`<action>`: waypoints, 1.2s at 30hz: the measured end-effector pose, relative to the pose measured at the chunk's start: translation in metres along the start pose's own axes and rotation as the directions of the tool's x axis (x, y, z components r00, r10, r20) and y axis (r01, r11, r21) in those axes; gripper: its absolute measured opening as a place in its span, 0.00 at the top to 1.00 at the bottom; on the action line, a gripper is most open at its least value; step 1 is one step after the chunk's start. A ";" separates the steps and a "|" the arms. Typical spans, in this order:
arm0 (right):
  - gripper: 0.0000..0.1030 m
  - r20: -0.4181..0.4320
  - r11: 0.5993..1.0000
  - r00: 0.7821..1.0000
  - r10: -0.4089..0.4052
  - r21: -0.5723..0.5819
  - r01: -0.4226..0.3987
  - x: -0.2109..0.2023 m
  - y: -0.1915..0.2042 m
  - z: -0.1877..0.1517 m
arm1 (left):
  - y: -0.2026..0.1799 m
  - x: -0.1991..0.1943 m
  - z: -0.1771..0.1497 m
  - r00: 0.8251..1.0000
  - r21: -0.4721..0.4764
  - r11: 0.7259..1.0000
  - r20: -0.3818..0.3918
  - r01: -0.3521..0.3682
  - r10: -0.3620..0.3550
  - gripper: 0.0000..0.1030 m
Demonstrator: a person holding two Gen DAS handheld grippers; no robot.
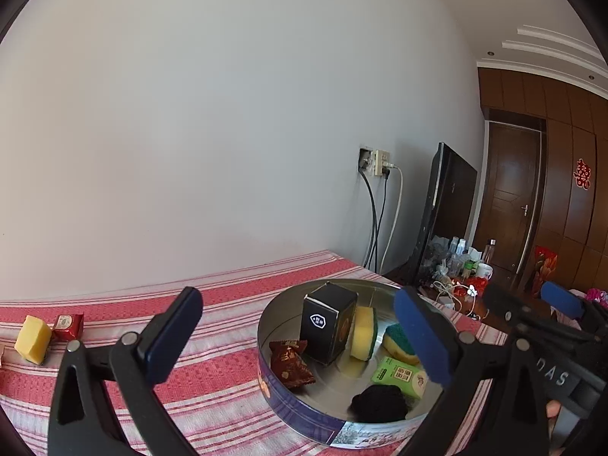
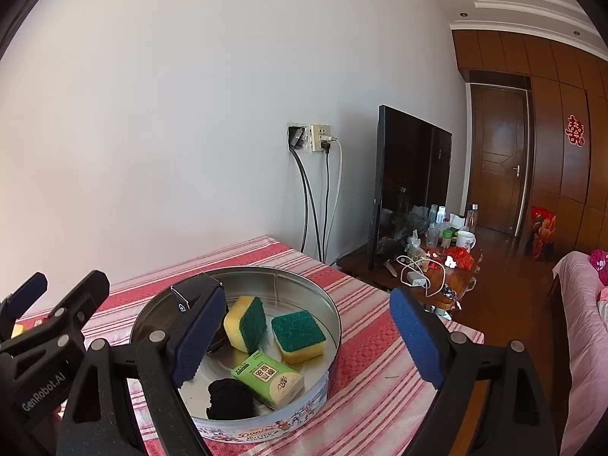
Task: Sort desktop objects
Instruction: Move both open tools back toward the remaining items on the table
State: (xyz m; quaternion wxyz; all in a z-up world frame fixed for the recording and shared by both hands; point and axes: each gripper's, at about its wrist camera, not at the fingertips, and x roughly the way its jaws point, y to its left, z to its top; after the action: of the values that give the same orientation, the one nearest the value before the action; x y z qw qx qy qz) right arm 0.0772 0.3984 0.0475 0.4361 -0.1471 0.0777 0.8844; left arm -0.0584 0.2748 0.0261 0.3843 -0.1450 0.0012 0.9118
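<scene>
Two sponges in tin, black box upright

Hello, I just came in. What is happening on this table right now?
A person with a gripper in each hand is sorting small things into a round tin. Already in it are a black box, two sponges, a green tissue pack, a red snack packet and a black bundle. The left gripper and right gripper are open and empty above it. A yellow block and a small red packet are on the striped cloth.
</scene>
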 end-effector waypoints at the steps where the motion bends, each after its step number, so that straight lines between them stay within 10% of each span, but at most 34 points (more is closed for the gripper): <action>1: 0.12 0.000 1.000 1.000 0.007 0.004 -0.007 -0.001 0.000 0.000 | 0.001 -0.001 -0.003 1.000 0.003 1.000 -0.004 -0.005 0.005 0.01; 36: 0.12 0.034 0.996 0.997 0.074 -0.051 -0.072 -0.068 0.025 -0.004 | 0.030 -0.077 -0.004 0.998 -0.040 0.998 0.036 -0.051 0.052 0.01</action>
State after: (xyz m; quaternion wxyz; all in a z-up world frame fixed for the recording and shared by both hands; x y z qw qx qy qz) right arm 0.0977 0.3315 0.0667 0.4010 -0.1391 0.0534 0.9039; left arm -0.0275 0.1995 0.0391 0.3577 -0.1356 -0.0201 0.9237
